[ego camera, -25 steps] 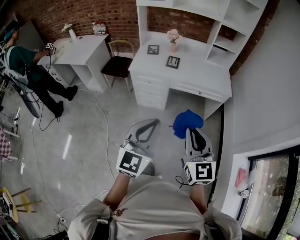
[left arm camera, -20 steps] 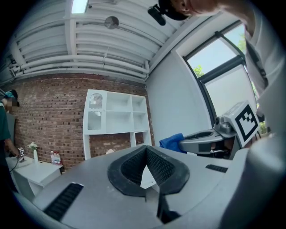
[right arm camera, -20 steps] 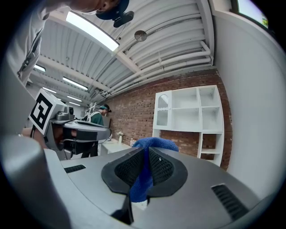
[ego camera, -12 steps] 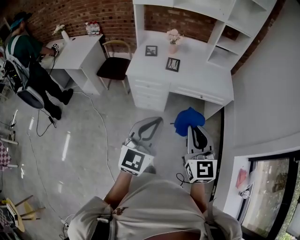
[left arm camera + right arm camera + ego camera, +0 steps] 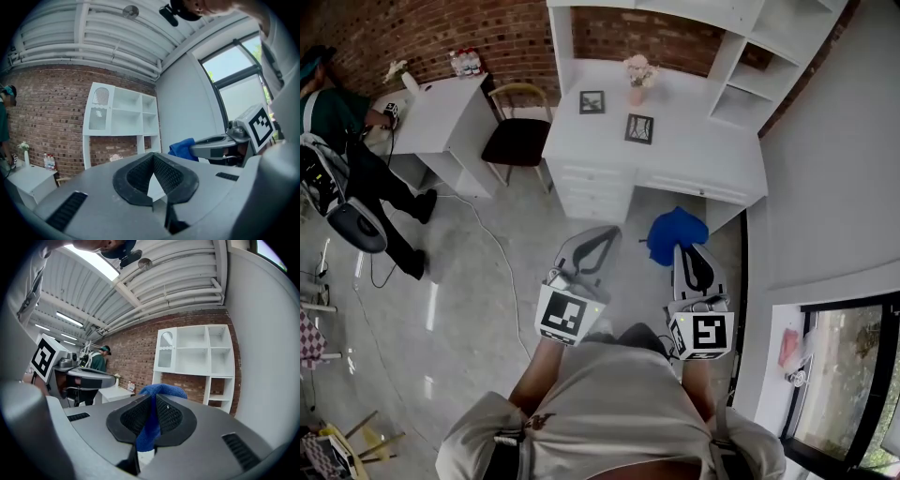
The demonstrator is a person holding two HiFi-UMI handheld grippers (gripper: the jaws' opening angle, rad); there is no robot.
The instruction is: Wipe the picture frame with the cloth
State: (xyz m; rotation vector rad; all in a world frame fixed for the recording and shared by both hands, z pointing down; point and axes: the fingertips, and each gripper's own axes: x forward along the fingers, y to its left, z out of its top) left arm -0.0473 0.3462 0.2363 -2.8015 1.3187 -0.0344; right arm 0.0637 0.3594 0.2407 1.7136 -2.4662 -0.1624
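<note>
Right gripper (image 5: 690, 249) fingers tight on a blue cloth (image 5: 673, 232); left gripper (image 5: 610, 232) fingers together, empty; picture frame (image 5: 639, 128) on white desk (image 5: 712, 155) beyond.

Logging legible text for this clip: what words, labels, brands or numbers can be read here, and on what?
No text can be read in any view.
Cubes on left gripper and right gripper: black-and-white square patterns, not words.
Labels on bottles on side desk: too small to read.
Contents of rear picture frame and front picture frame on white desk: too small to read.
</note>
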